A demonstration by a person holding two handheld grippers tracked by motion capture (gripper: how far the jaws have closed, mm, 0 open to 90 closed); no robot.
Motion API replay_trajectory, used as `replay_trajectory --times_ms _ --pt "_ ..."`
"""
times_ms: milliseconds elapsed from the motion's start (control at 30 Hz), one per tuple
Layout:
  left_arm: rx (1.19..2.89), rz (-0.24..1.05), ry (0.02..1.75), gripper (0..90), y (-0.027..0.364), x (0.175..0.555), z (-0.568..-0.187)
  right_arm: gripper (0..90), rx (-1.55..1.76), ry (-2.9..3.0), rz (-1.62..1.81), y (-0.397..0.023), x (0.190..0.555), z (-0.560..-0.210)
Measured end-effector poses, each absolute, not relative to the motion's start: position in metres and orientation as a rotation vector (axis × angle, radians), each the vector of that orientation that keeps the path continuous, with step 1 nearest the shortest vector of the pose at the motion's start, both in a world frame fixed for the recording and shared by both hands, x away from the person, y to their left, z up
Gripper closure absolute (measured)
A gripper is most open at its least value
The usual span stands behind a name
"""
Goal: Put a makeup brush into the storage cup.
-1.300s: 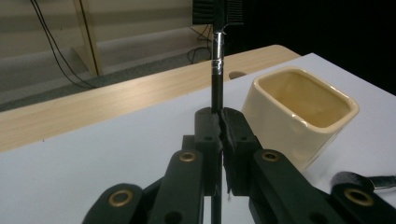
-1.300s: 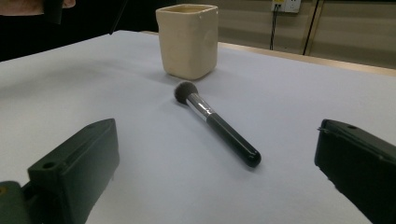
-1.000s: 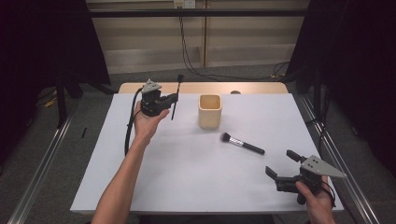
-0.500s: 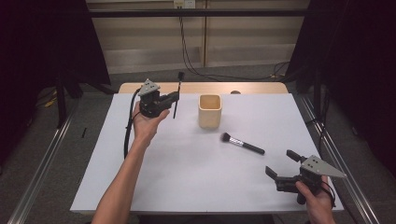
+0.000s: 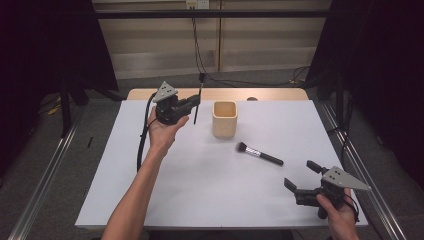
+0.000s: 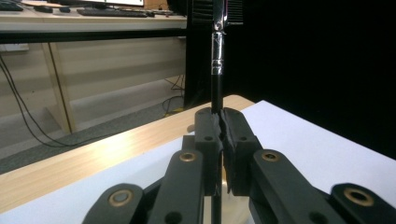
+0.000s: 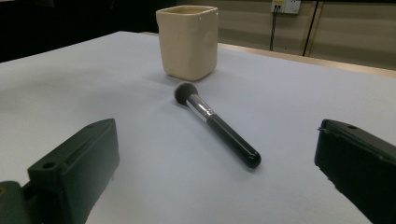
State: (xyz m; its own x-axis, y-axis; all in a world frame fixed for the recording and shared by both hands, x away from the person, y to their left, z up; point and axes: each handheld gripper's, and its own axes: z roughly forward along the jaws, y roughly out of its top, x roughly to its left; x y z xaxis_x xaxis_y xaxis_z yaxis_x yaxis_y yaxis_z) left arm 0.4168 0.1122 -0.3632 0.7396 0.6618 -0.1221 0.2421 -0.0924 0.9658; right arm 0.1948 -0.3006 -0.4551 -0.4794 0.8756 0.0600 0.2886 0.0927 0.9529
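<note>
The right gripper (image 5: pixel 302 181) sits low at the near right corner of the white table (image 5: pixel 210 200), held in a hand (image 5: pixel 340 215). Its jaws are spread wide with nothing between them. The table edge is close behind it and close on its right side. In front of it the white top is bare and flat, so there is lots of room there.

A little farther in lies a fat brush (image 7: pixel 215 125). It lies flat on the table, well apart from the right gripper. In the right gripper view it lies between the two spread jaws but farther off, with its fluffy dark head toward the cup and its black handle toward the gripper.

Behind the brush stands a cream cup (image 5: pixel 224 118). It is upright and open at the top. The brush head is near it but does not touch it.

Farther back and to the left, the left gripper (image 5: pixel 192 104) is held up in the air above the table by the other hand (image 5: pixel 162 132). Its jaws are pressed together on a thin brush (image 6: pixel 217 56). The thin brush stands almost straight up, and its black handle is pinched between the pads. It is just left of the cup and not touching it.

A black cable (image 5: pixel 142 145) hangs from the left gripper beside the arm. Past the white top runs a wooden strip (image 5: pixel 260 94) at the far edge.
</note>
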Motion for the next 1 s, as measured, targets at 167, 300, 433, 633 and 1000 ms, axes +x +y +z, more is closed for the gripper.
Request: replay_trajectory --times_ms 167,300,433,633,1000 --pt "1.671 0.399 0.703 85.8 0.1 0.416 -0.358 0.0 1.142 1.831 1.4 -0.301 0.195 -0.455" --pt "1.669 0.387 0.688 85.7 0.091 0.416 -0.355 0.0 1.143 1.832 1.399 -0.301 0.195 -0.455" --pt "1.645 0.363 0.696 85.7 0.087 0.419 -0.352 0.0 1.141 1.833 1.4 -0.301 0.194 -0.455" --pt "1.649 0.366 0.689 85.7 0.079 0.422 -0.35 0.0 1.139 1.834 1.4 -0.301 0.194 -0.455" --pt "1.666 0.373 0.656 85.7 0.059 0.426 -0.347 0.0 1.14 1.835 1.405 -0.3 0.194 -0.455"
